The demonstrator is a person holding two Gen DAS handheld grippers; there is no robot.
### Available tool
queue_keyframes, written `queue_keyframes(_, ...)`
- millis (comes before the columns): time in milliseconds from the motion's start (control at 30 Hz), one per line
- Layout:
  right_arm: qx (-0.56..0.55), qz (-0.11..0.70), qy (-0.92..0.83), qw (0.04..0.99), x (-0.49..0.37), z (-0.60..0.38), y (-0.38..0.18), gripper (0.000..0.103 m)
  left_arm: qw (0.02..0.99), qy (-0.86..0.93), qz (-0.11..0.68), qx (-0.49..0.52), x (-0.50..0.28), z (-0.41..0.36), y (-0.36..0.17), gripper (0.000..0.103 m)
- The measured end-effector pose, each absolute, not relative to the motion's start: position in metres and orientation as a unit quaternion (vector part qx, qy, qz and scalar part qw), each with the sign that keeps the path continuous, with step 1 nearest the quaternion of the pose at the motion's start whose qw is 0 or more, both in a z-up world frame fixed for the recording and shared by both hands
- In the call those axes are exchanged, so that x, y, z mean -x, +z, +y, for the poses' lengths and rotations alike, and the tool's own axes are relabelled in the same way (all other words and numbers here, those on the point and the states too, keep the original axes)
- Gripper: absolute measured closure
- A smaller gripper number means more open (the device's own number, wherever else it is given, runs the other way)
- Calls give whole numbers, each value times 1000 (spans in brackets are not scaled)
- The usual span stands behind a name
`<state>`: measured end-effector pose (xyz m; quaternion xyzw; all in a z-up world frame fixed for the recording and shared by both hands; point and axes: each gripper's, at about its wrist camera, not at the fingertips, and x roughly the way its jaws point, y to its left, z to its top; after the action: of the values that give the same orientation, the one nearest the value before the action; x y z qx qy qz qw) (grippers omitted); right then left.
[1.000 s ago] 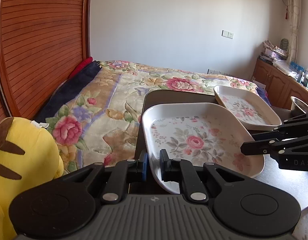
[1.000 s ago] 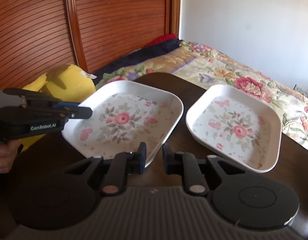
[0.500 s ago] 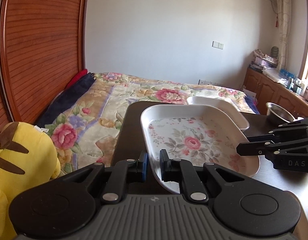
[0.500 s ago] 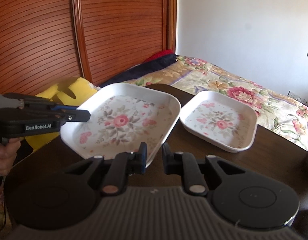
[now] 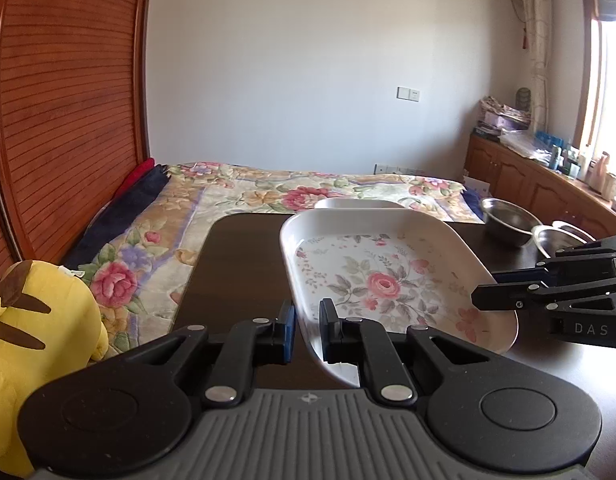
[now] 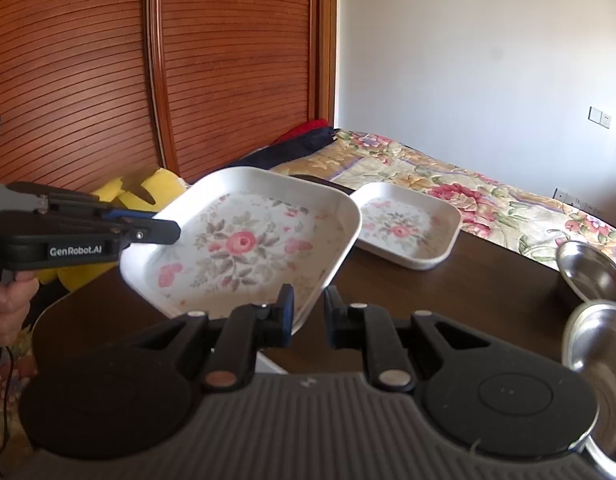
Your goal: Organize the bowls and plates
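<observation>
A white square floral plate [image 5: 383, 280] [image 6: 244, 244] hangs tilted above the dark table [image 5: 236, 280]. My left gripper [image 5: 307, 320] is shut on its near rim. In the left wrist view my right gripper [image 5: 483, 298] is clamped on the plate's right edge. The right wrist view shows the right gripper [image 6: 308, 308] shut on the rim and the left gripper [image 6: 164, 230] pinching the far left corner. A second floral plate [image 6: 403, 228] [image 5: 355, 203] lies flat on the table behind. Two steel bowls [image 6: 591, 268] [image 6: 599, 340] sit at the right.
A yellow plush toy [image 5: 36, 320] leans at the table's left edge. Beyond the table lies a bed with a floral cover [image 5: 268, 192], and a slatted wooden panel [image 5: 68, 100] is at the left. A hand [image 6: 8, 308] holds the left gripper. Cabinets [image 5: 527, 184] line the right wall.
Both grippers have carried the held plate upward and back from the second plate. The views have widened, and the steel bowls now show at the right.
</observation>
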<state>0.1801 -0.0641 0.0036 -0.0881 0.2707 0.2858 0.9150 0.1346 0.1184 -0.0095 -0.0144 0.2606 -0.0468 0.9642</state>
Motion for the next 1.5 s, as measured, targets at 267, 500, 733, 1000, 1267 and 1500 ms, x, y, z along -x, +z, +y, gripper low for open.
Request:
queue_keyframes(267, 76, 270, 281, 918, -145, -88, -8, 85, 964, -56, 261, 13, -101, 95, -18, 90)
queue_keyframes(500, 68, 275, 276, 918, -127, -94, -17, 85, 956, -65, 286, 14, -84, 87, -35, 90)
queue_keyframes(733, 71, 275, 275, 918, -117, -92, -23, 85, 953, -68, 294, 11, -75, 87, -39, 90)
queue_keyframes(1000, 71, 277, 276, 918, -111, -92, -24, 85, 950, -71, 305, 11, -69, 89, -45, 90)
queue_keyframes(1267, 62, 284, 272, 917, -109, -93, -27, 85, 948, -78, 307, 11, -66, 87, -45, 90)
queue_keyframes(1500, 64, 286, 268, 918, -107, -92, -26, 85, 948, -82, 309, 11, -64, 85, -47, 90)
